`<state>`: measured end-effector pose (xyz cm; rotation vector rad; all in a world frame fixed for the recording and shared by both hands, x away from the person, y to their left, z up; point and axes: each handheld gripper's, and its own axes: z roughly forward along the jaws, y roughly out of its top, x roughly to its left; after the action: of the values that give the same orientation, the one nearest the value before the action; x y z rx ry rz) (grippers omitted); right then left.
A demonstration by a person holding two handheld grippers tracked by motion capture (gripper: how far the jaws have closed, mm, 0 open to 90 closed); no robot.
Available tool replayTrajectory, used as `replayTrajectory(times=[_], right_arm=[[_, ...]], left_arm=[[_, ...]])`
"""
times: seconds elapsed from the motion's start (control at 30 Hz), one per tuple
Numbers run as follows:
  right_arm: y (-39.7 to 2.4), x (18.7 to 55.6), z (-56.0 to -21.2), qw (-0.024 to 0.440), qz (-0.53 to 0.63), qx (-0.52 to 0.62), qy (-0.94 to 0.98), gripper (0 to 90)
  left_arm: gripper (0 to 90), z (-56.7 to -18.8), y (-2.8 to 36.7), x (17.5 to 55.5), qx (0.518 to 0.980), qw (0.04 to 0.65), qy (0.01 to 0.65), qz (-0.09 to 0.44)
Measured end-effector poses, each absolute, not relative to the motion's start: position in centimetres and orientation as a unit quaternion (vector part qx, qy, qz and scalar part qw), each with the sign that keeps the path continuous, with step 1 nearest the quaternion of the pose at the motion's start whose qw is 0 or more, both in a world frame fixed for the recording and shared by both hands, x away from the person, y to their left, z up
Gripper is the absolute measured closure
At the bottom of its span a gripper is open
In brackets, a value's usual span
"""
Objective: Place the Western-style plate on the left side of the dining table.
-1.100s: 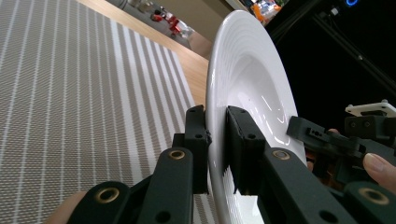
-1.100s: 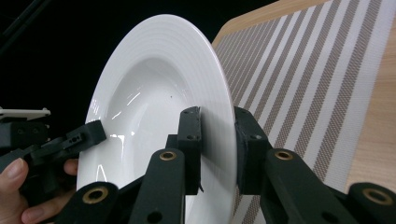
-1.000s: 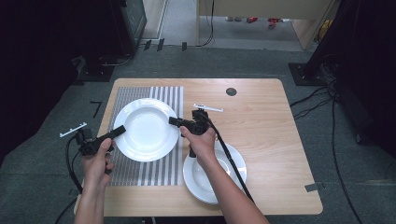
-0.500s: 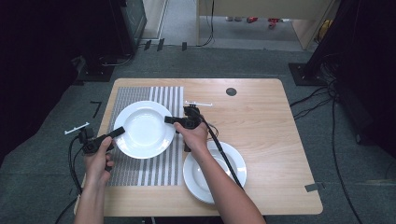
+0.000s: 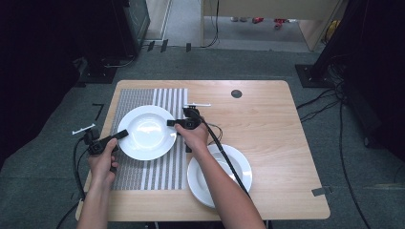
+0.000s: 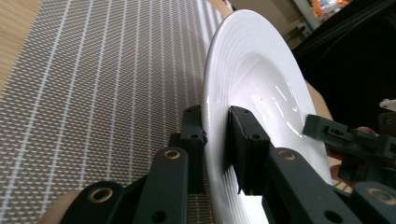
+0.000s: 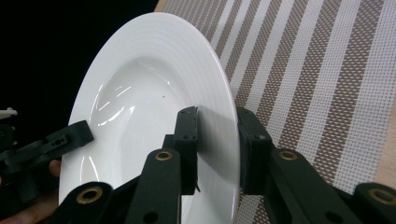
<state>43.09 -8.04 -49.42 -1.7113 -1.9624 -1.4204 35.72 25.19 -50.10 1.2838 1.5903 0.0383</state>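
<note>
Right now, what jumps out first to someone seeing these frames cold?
The white plate over the striped placemat, pinched at opposite rim edges by the left gripper and the right gripper; in both gripper views the black fingers sit on either side of its rim. Next, a second white plate lies on the bare wooden table near the front edge, partly under the person's right forearm.

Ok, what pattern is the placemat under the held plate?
The placemat is woven, with brown and white stripes, best seen in the right gripper view.
</note>
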Motion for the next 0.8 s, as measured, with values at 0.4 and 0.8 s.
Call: replayTrajectory(times=[0.4,0.8], right_arm=[[-7.6,43.9,-50.3,0.083,-0.453,-0.591,-0.662,72.2],[-6.9,43.9,-50.7,0.049,-0.439,-0.593,-0.673,71.2]], left_arm=[[74.3,-50.7,24.6,36.8,0.559,0.490,0.667,0.048],[61.8,-51.2,23.3,37.2,0.592,0.447,0.663,0.101]])
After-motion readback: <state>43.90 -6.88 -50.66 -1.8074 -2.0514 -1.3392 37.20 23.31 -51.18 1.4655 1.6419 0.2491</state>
